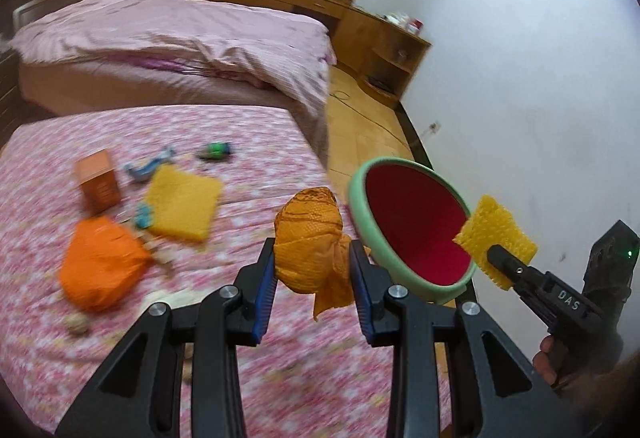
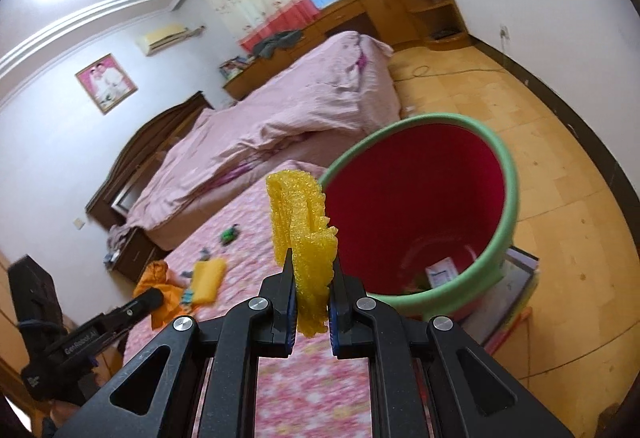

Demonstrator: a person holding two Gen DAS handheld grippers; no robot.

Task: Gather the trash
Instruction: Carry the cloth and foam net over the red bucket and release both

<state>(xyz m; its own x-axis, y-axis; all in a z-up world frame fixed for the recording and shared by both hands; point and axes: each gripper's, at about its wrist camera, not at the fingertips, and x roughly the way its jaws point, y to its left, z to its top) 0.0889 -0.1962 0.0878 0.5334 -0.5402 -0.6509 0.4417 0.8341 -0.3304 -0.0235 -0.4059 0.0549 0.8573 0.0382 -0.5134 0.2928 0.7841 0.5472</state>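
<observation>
A: Grippers?
B: Left gripper (image 1: 312, 270) pinches an orange wad (image 1: 310, 242), held above the bed edge. Right gripper (image 2: 313, 298) clamps a yellow foam strip (image 2: 306, 238), just short of the bin (image 2: 508, 173) rim.
A: Step?
B: Looks like carrying both to the bin. Next, I'd say: move over the opening, then let go.
A: Orientation?
B: Strip's long axis runs along the fingers, free end pointing away. Bin's mouth tilts toward the cams. More scraps on the bedspread (image 1: 248, 125), e.g. a yellow pad (image 1: 182, 201).
</observation>
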